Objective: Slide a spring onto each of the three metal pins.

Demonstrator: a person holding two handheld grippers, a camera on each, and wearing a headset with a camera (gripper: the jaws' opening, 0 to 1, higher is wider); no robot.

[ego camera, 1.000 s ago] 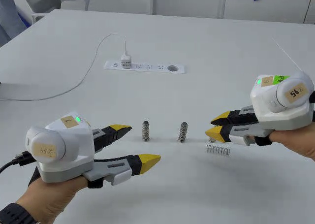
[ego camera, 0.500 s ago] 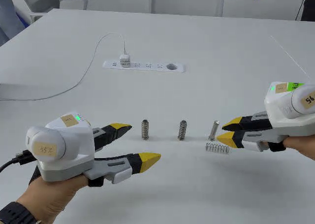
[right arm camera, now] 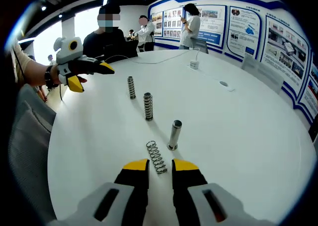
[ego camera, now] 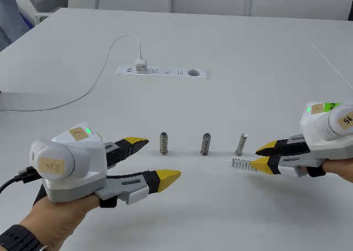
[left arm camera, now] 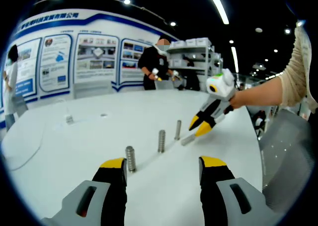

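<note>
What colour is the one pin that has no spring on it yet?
Silver-grey bare metal; the pin shows best in the right gripper view.

There are three pins: left pin (ego camera: 164,143), middle pin (ego camera: 206,144), bare pin (ego camera: 241,144). There are three springs: two sit on pins, one loose spring (ego camera: 239,163) lies flat.

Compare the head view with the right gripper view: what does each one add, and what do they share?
Head view adds the white body of the right tool and the hand holding it. Right gripper view adds people standing beyond the table and display boards on the wall. Both share the left tool, open; two pins wearing springs; one bare pin; and a loose spring lying near it.
</note>
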